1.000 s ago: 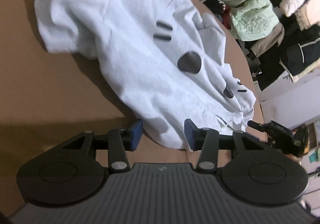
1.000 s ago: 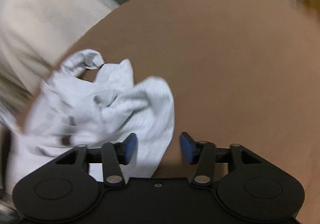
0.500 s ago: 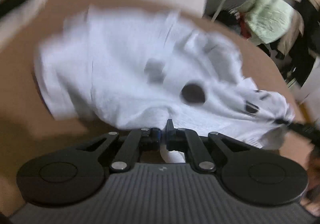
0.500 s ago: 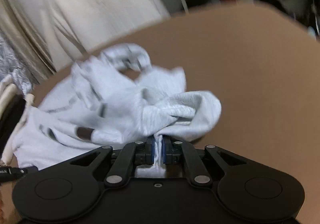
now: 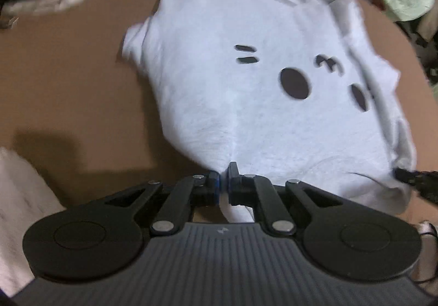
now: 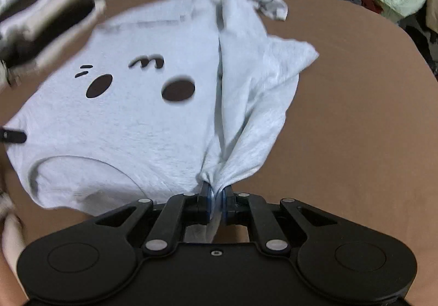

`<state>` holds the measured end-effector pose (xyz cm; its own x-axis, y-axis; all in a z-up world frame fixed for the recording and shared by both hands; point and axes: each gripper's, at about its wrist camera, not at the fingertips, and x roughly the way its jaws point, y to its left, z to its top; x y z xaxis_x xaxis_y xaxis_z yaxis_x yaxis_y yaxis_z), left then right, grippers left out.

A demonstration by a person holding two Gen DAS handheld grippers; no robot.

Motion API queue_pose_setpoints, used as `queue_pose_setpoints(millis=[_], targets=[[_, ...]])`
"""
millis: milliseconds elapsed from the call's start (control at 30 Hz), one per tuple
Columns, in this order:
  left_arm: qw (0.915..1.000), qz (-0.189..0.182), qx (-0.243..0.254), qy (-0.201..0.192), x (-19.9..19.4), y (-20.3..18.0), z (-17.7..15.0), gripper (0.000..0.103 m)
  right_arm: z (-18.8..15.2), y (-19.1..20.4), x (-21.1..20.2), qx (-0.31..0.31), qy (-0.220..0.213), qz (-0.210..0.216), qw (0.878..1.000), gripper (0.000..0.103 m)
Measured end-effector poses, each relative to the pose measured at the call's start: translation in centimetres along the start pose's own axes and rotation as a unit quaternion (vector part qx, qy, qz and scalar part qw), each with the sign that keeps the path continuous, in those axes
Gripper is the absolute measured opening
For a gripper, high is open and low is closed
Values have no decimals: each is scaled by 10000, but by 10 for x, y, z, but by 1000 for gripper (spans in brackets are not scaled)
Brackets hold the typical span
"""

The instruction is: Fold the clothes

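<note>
Left claw (image 5: 224, 181) closed down on the near hem of the pale grey T-shirt (image 5: 246, 92), a pinch of cloth bunched between its jaws and a tail of fabric hanging below them; right claw (image 6: 216, 198) likewise clamped on a gathered fold of the same T-shirt (image 6: 131, 120), cloth puckering outward from the pinch; each set of jaws has closed within the last second, cloth between them in both views. Shirt lies on the brown desk (image 6: 356, 114), spread ahead of and away from both claws, printed face up (two dark ovals and small dark strokes visible); its long axis appears to run from the held near edge toward the far edge of the desk. From the right claw, the bulk of the body lies ahead and to the left, with a doubled-over flap and a sleeve ahead and slightly right; from the left claw, the body lies ahead and to the right, and the tip of the other claw shows at the far right on the same near edge. Judgement: both claws share one edge, so the coming move turns on carrying that edge forward along the long axis; neither hand is clearly nearer the far edge. Frames blurred; far hem indistinct.
</note>
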<state>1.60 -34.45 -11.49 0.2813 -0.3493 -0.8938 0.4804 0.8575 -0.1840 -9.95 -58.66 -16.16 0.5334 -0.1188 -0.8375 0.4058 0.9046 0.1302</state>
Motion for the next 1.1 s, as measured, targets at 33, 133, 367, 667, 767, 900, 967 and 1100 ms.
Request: queue_pose_setpoints(millis=[33, 133, 367, 667, 767, 900, 967, 1100], targets=[[9998, 118, 131, -18, 2, -4, 0, 7, 2, -3, 2, 72, 75, 89, 9999, 11], [9998, 7, 175, -129, -10, -1, 9, 14, 5, -35, -6, 1083, -121, 679, 9917, 31], [9925, 300, -770, -904, -37, 59, 54, 42, -8, -88, -23, 2629, -937, 1062, 9544, 39], [9872, 713, -974, -1043, 27, 93, 137, 43, 58, -129, 36, 1584, -552, 457, 9848, 41], [9838, 369, -1127, -1344, 43, 106, 121, 50, 49, -146, 53, 2204, -395, 1098, 9684, 41], [9834, -194, -1649, -728, 68, 123, 118, 52, 57, -133, 66, 2252, -482, 1127, 9666, 58], [9840, -204, -1666, -589, 79, 121, 120, 61, 64, -126, 74, 2040, -670, 1022, 9713, 67], [9953, 103, -693, -675, 91, 90, 121, 38, 75, -115, 87, 1481, -1023, 693, 9812, 66]])
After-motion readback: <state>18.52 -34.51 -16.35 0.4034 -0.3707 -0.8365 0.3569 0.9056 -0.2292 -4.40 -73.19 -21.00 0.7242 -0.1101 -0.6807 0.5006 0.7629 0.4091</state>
